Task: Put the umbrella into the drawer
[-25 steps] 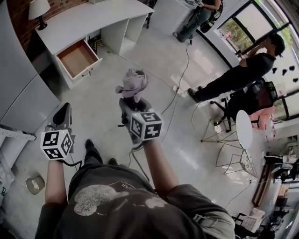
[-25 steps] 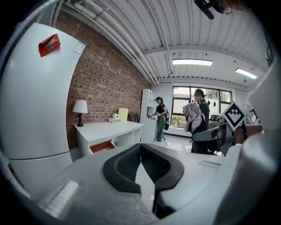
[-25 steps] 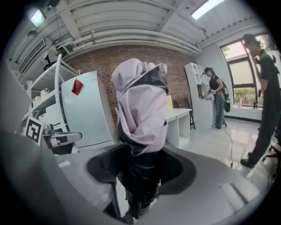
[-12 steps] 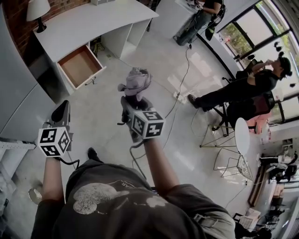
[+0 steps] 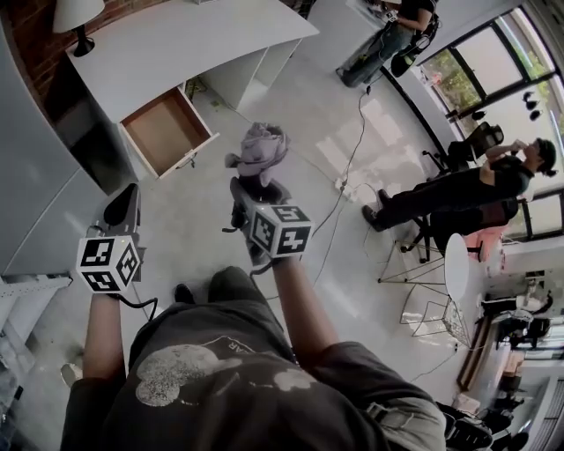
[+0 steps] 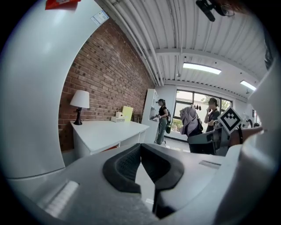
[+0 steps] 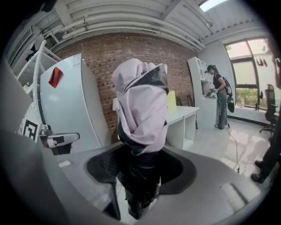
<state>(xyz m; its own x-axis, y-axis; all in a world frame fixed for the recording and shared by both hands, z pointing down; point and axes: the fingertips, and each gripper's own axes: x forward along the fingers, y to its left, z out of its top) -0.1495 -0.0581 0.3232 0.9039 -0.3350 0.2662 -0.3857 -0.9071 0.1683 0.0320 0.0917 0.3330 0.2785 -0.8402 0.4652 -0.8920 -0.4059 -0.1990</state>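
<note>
Head view: the open wooden drawer [image 5: 167, 132] under the white desk [image 5: 159, 44] sits nearer than 1 second ago, so the carry is closing in. Left gripper view: the left gripper [image 6: 140, 148] has its jaws together, empty. Right gripper view: the right gripper [image 7: 138, 167] clamps the folded lilac umbrella [image 7: 142, 105] upright, well short of the drawer.

The drawer [image 5: 169, 132] juts from under the desk [image 5: 194, 40] — lamp [image 5: 77, 16] on the desk's left end. The umbrella [image 5: 260, 151], in the right gripper [image 5: 256, 187], is before the drawer.
</note>
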